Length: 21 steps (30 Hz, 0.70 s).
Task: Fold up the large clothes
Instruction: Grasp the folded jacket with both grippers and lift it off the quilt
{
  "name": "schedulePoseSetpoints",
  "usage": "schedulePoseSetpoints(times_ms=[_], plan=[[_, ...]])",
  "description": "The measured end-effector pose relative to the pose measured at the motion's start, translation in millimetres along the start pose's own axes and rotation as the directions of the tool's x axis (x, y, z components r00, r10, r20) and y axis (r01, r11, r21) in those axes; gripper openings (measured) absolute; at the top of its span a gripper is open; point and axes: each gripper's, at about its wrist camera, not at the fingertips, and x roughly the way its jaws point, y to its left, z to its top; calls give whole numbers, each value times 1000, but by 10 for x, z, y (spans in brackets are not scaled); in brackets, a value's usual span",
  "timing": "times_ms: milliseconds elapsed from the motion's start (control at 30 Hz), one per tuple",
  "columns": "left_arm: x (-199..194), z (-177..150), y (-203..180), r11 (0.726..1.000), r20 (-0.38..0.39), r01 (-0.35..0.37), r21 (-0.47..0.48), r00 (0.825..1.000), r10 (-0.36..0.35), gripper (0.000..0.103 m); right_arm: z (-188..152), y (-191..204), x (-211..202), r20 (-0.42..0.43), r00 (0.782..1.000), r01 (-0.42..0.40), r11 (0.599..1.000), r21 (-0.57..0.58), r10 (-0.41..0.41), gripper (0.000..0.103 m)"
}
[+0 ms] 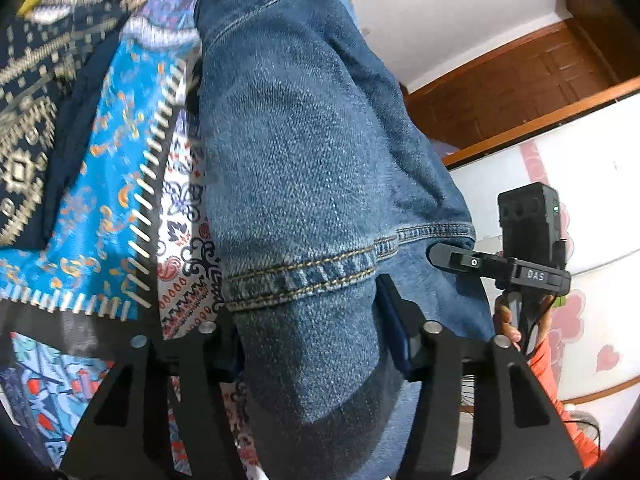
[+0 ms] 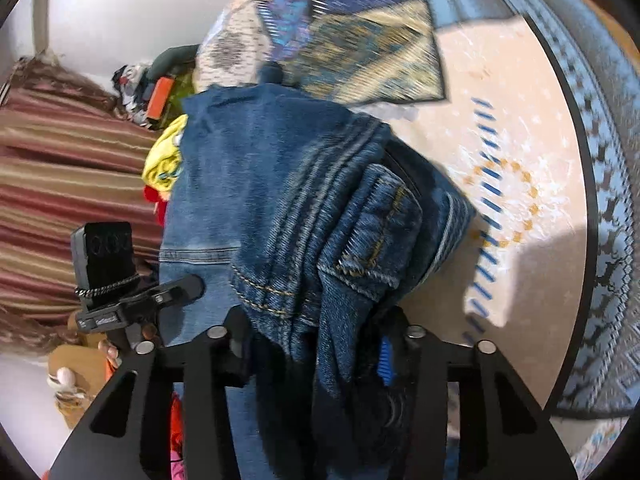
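Observation:
A pair of blue denim jeans [image 1: 304, 184] hangs lifted between both grippers, above a patchwork bedspread. My left gripper [image 1: 308, 344] is shut on a leg near its stitched hem, cloth bulging between the jaws. My right gripper [image 2: 316, 344] is shut on the bunched waistband and pocket of the jeans [image 2: 320, 216]. The right gripper [image 1: 472, 262] also shows in the left wrist view, at the right of the denim. The left gripper [image 2: 176, 288] shows in the right wrist view, at the left edge of the denim.
A patterned patchwork bedspread [image 1: 100, 184] lies under the jeans; it also shows in the right wrist view [image 2: 532, 152]. A pile of coloured clothes [image 2: 164, 160] sits at the far side. A striped curtain [image 2: 68, 184] and a wooden door [image 1: 520, 80] stand behind.

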Motion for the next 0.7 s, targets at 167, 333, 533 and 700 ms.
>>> schedulePoseSetpoints(times_ms=[167, 333, 533, 700], plan=[[-549, 55, -92, 999, 108, -13, 53, 994, 7, 52, 58, 557, -80, 61, 998, 16, 996, -93, -10, 39], [-1341, 185, -212, 990, 279, -74, 121, 959, 37, 52, 248, 1151, -135, 145, 988, -19, 985, -173, 44, 38], [-2122, 402, -41, 980, 425, -136, 142, 903, 63, 52, 563, 1880, -25, 231, 965, -58, 957, -284, 127, 38], [-2425, 652, 344, 980, 476, -172, 102, 873, 104, 52, 755, 2127, 253, 255, 949, -99, 942, -321, 186, 38]])
